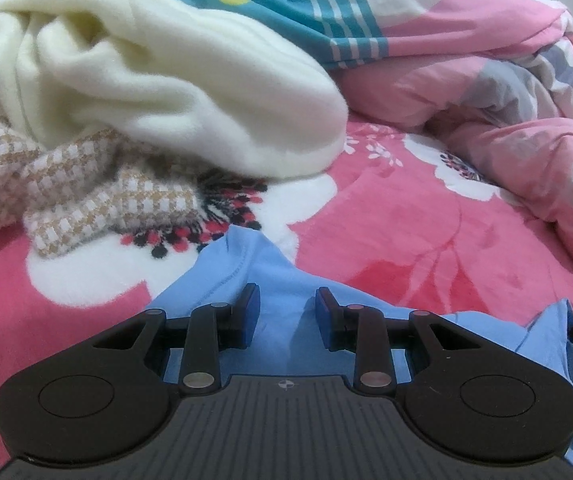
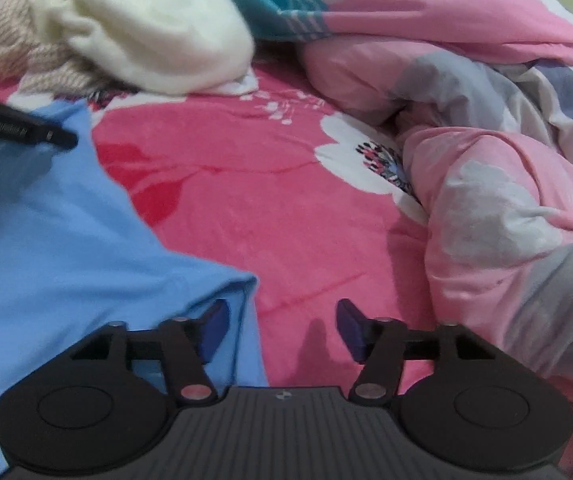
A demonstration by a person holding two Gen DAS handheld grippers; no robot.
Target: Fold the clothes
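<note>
Right wrist view – the blue garment (image 2: 58, 240) is seen lower left, its edge just inside the wide-open right gripper (image 2: 282, 328), while the left gripper (image 1: 286, 312) is held narrowly parted over it, nothing pinched.

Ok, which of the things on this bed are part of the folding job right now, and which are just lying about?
In the job:
- blue garment, spread on the bed
- left tool, over the blue garment
- right tool, open at the garment's edge

Lying about:
- cream fleece
- tan checked knit
- pink duvet, bunched
- floral bed cover
</note>
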